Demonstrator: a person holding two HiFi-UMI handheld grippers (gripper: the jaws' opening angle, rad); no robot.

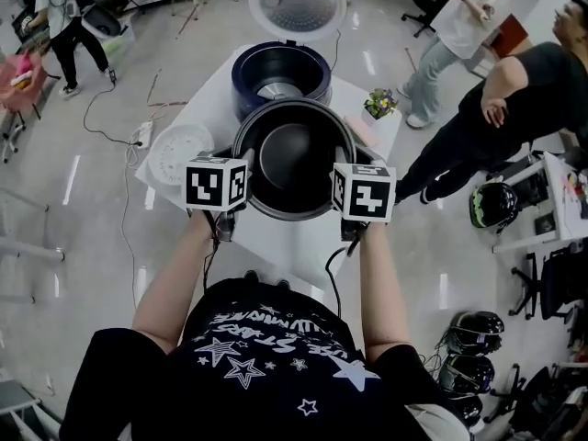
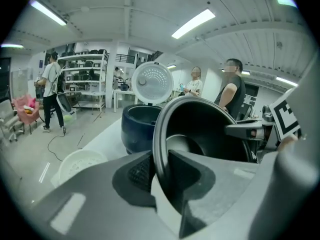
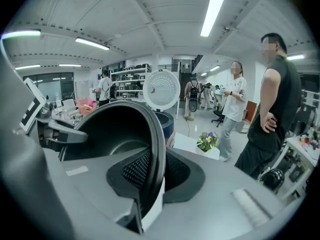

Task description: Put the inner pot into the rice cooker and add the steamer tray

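The dark inner pot (image 1: 292,159) hangs in the air just in front of the navy rice cooker (image 1: 280,73), whose white lid (image 1: 297,0) stands open. My left gripper (image 1: 227,211) is shut on the pot's left rim (image 2: 159,144). On the opposite rim (image 3: 159,154) my right gripper (image 1: 354,219) is shut too. The white steamer tray (image 1: 179,152) lies on the table left of the pot, also seen as the steamer tray (image 2: 80,162) in the left gripper view.
A white table (image 1: 367,127) carries the cooker and a small potted flower (image 1: 379,104) at its right edge. Two people (image 1: 478,108) stand close to the right of the table. A cable and power strip (image 1: 141,134) lie on the floor at the left.
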